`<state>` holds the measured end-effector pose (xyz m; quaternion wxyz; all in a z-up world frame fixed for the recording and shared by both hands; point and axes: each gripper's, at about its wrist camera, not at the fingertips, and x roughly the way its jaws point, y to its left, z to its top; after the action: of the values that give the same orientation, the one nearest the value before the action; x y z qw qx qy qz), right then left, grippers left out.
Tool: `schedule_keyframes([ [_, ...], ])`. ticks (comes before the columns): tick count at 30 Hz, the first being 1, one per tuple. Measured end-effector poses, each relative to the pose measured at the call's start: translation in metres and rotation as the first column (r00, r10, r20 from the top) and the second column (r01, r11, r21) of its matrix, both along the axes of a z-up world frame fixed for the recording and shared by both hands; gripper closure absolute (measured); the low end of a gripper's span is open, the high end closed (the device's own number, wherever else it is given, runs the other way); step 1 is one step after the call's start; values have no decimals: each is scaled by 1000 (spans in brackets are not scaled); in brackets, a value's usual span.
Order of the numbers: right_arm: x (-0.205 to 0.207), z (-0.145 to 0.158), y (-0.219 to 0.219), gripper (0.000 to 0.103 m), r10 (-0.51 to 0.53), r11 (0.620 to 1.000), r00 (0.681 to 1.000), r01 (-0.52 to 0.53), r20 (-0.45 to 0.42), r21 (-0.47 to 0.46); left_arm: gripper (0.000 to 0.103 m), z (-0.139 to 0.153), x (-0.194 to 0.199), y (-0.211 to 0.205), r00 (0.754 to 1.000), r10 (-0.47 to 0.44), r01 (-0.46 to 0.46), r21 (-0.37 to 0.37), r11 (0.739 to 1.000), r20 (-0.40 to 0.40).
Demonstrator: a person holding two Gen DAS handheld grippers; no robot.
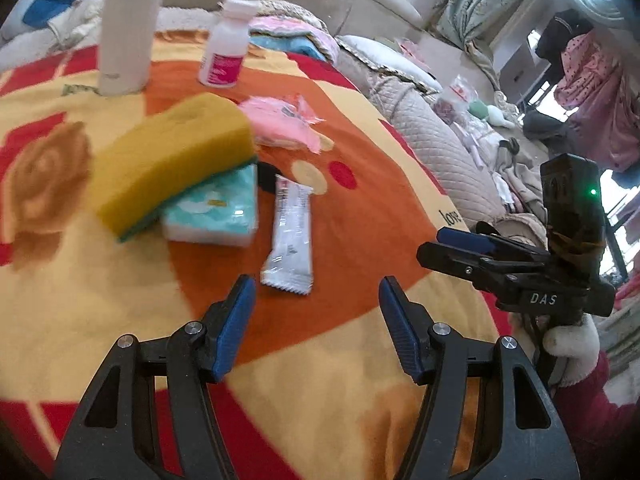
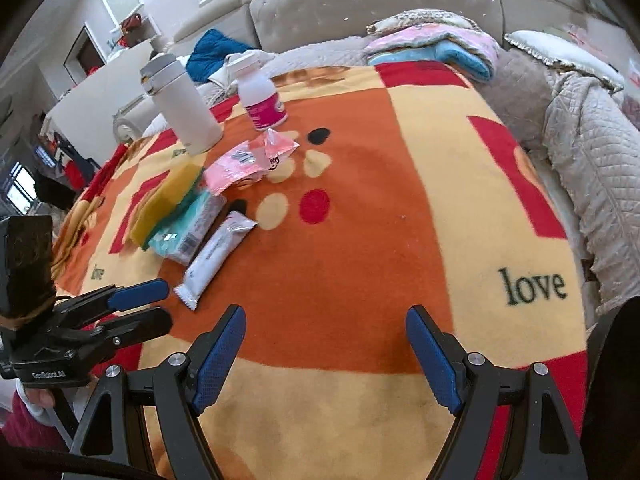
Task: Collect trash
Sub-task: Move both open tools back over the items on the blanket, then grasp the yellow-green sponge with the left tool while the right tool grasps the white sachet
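Two sets of tongs hovered over your blanket (image 2: 360, 240) on the bed, both gaping with nothing between them: the left tongs (image 1: 316, 312) just short of the silver wrapper (image 1: 289, 236), the right tongs (image 2: 326, 344) above bare fabric. Behind the wrapper lay a yellow sponge (image 1: 172, 160) leaning on a tissue pack (image 1: 216, 212), then the pink wrapper (image 1: 280, 124).

From my left wrist view the white flask (image 1: 128, 28) is cut off at the top edge, the yellow sponge (image 1: 172, 156) is blurred and covers part of the tissue pack (image 1: 216, 212).
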<state>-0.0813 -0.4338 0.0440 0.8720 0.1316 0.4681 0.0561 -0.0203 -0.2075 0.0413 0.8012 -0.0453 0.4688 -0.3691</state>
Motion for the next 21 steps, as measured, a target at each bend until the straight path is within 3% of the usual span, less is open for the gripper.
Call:
schedule_keyframes([
  [5, 13, -1, 37, 25, 65, 997, 997, -66, 28, 28, 40, 9, -4, 36, 992, 101, -106, 73, 992, 68],
  [12, 58, -15, 97, 50, 124, 992, 992, -124, 23, -11, 38, 15, 18, 86, 966, 249, -252, 42, 967, 68],
  [17, 60, -18, 97, 72, 132, 987, 991, -129, 26, -92, 28, 26, 36, 84, 962, 238, -242, 19, 970, 132],
  [21, 43, -15, 74, 75, 127, 984, 992, -125, 10, -128, 24, 24, 61, 65, 977, 154, -159, 19, 987, 146],
])
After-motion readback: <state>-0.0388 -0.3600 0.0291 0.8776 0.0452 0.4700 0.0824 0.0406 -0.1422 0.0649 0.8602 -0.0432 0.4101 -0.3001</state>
